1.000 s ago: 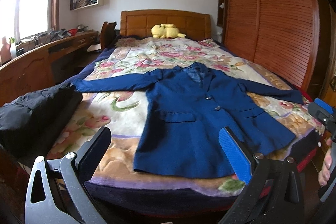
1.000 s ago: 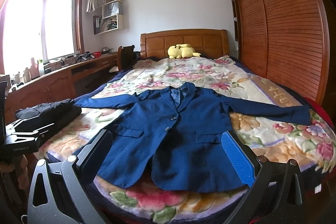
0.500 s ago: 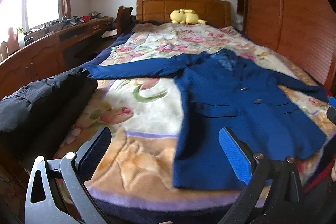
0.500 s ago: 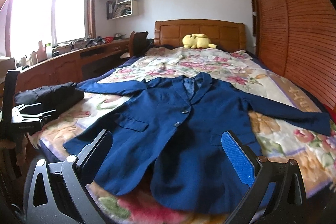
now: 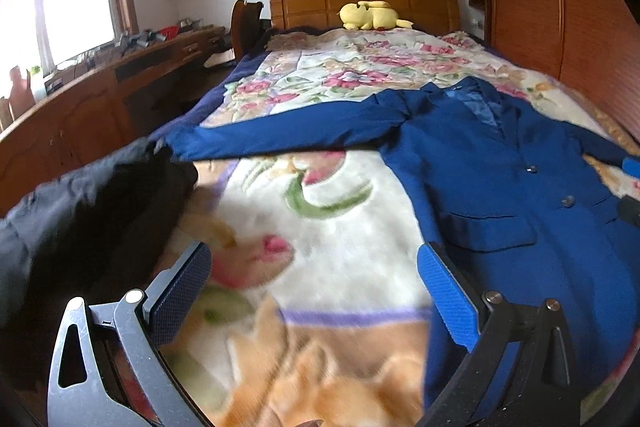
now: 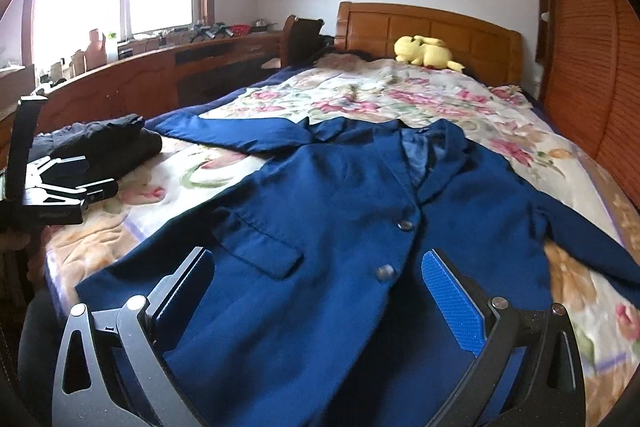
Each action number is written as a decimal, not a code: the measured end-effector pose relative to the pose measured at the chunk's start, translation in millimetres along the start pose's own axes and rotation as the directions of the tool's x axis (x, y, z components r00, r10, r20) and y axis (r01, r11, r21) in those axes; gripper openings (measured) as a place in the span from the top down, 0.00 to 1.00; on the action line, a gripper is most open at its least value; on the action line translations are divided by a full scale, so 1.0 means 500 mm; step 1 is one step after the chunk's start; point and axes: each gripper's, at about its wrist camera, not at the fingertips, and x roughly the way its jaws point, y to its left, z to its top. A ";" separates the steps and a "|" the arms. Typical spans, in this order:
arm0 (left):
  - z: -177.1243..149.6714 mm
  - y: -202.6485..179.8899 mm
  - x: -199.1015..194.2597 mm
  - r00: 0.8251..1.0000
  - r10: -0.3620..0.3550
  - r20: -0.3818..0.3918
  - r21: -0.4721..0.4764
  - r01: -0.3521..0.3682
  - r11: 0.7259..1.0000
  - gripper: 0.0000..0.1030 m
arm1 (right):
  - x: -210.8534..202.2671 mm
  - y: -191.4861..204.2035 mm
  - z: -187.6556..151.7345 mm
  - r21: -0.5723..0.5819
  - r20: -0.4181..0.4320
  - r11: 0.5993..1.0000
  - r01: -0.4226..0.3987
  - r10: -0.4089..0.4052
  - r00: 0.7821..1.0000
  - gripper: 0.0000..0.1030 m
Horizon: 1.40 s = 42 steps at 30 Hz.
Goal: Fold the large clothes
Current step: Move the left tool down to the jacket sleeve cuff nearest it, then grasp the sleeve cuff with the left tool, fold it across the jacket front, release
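Lying flat, buttoned navy jacket (image 6: 344, 227) spreads sleeves across floral blanket (image 6: 400, 103).

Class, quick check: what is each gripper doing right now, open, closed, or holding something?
Left gripper: open, holding nothing, over the floral blanket.
Right gripper: open, holding nothing, over the blue jacket.

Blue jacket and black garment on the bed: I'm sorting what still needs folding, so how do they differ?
The blue buttoned jacket lies spread flat with both sleeves stretched out; the black garment sits bunched in a compact pile. The jacket fills the middle of the floral blanket; the black one sits at its left edge, by the jacket's sleeve end. Neither is in a claw; both rest on the bed.
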 end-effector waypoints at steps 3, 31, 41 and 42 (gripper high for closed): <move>0.024 0.014 0.028 1.000 -0.029 -0.013 0.001 0.029 1.000 0.00 | 0.044 0.002 0.014 0.008 -0.008 1.000 0.000 0.000 1.000 0.00; 0.190 0.115 0.464 0.965 -0.105 -0.239 -0.185 0.061 0.981 0.27 | 0.162 -0.015 -0.026 0.028 -0.056 0.999 -0.028 0.030 0.998 0.01; 0.189 0.200 0.548 0.945 -0.099 -0.311 -0.364 -0.023 0.931 0.27 | 0.166 -0.017 -0.023 0.028 -0.061 0.999 -0.030 0.031 0.998 0.01; 0.185 0.206 0.554 0.943 -0.103 -0.315 -0.379 -0.026 0.925 0.27 | 0.167 -0.017 -0.023 0.028 -0.061 0.999 -0.030 0.031 0.998 0.01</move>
